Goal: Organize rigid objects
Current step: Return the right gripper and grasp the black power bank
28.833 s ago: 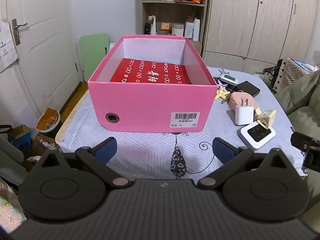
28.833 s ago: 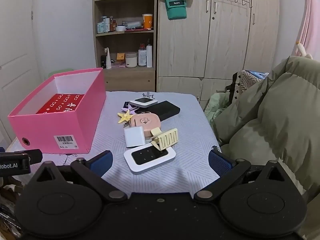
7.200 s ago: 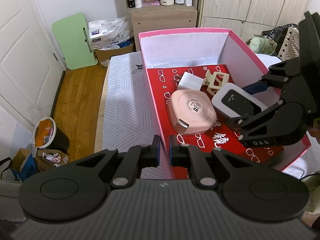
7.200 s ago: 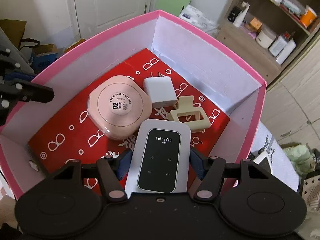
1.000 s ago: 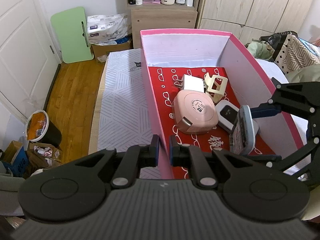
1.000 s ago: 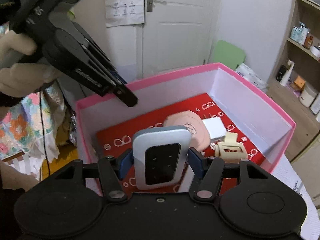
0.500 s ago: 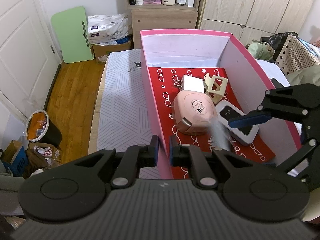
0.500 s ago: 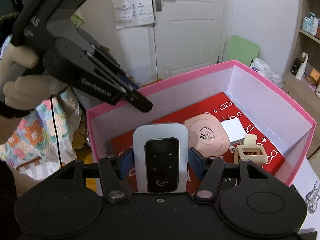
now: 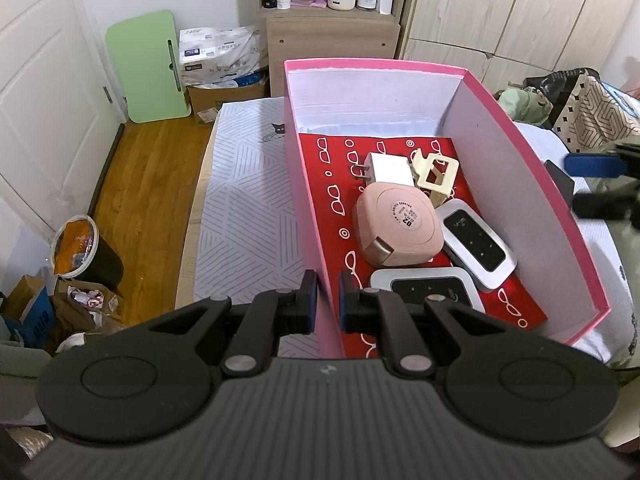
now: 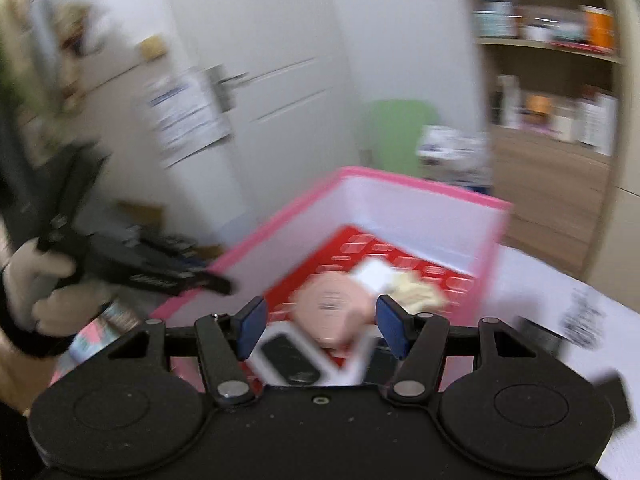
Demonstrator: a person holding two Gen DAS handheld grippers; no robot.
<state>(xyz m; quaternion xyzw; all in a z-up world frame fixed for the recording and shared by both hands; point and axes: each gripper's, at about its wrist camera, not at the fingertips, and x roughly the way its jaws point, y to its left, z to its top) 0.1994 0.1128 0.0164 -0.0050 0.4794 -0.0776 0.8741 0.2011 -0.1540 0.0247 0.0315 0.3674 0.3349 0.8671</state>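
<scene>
- Left wrist view: a bedroom with a white door, wood floor, a green folding board [image 9: 148, 66] against the wall and a wooden shelf unit [image 9: 332, 12] behind; a patterned cloth covers the counter [image 9: 248, 200].
- The pink box [image 9: 536, 168] stands on that cloth, open at the top, its floor lined in red.
- The left gripper [image 9: 328, 298] is nearly closed, its pads pinching the box's near left wall between them, probably to steady the box while things go in.
- Inside lie a white charger [image 9: 390, 166], a cream clip [image 9: 438, 172] just beside it, a round pink case [image 9: 398, 228] and a white router [image 9: 478, 244] touching the case's right side.
- A second flat device [image 9: 428, 286] lies at the near end, partly hidden behind the gripper's finger, close to the first router.
- A black object [image 9: 560, 186] sits on the cloth outside the right wall, so sorting appears unfinished.
- The right gripper [image 9: 600, 184] shows blurred beyond the right wall, outside the box.
- Right wrist view: heavily motion-blurred; door, green board and shelves smear behind the pink box [image 10: 420, 188].
- The right gripper [image 10: 320, 330] stands wide with nothing between its blue pads, above the box's near end.
- A gloved hand [image 10: 44, 280] holds the left gripper at the far wall.
- The pink case [image 10: 332, 308] and a dark-screened device [image 10: 290, 360] are discernible; finer detail is not.
</scene>
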